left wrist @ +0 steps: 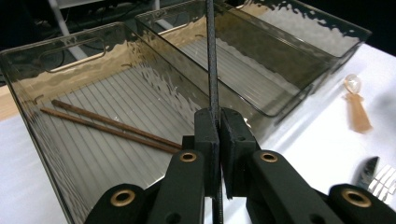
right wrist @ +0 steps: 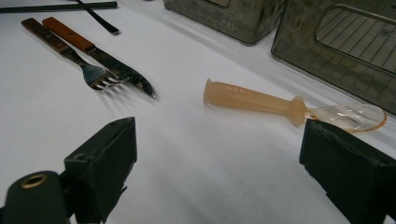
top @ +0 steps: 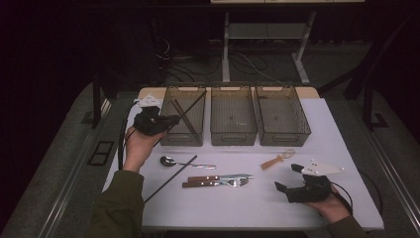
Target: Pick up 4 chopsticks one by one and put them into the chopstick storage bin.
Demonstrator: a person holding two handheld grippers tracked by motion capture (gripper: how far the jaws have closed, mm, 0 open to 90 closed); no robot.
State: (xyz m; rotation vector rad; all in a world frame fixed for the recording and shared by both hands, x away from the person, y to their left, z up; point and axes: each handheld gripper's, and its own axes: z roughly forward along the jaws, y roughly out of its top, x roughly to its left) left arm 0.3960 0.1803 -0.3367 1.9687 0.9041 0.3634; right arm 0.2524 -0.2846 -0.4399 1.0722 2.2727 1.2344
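Observation:
My left gripper [top: 166,120] [left wrist: 219,122] is shut on a black chopstick [top: 190,105] [left wrist: 213,70], held slanting over the left smoked-plastic bin [top: 181,141] [left wrist: 70,56]. Two brown chopsticks [top: 187,119] [left wrist: 112,127] lie inside that bin. A second black chopstick [top: 171,178] [right wrist: 60,7] lies on the white table. My right gripper [top: 287,177] [right wrist: 219,154] rests open near the front right, its jaws wide on either side of bare table. Just beyond it lies a small spoon [top: 277,159] [right wrist: 252,100] with an amber handle and a clear bowl.
A middle bin [top: 233,139] [left wrist: 261,70] and a right bin [top: 285,140] [right wrist: 345,42] stand in a row with the left one. A metal spoon [top: 171,161], a wooden-handled knife [top: 218,177] [right wrist: 102,58] and a fork [top: 218,184] [right wrist: 70,53] lie mid-table.

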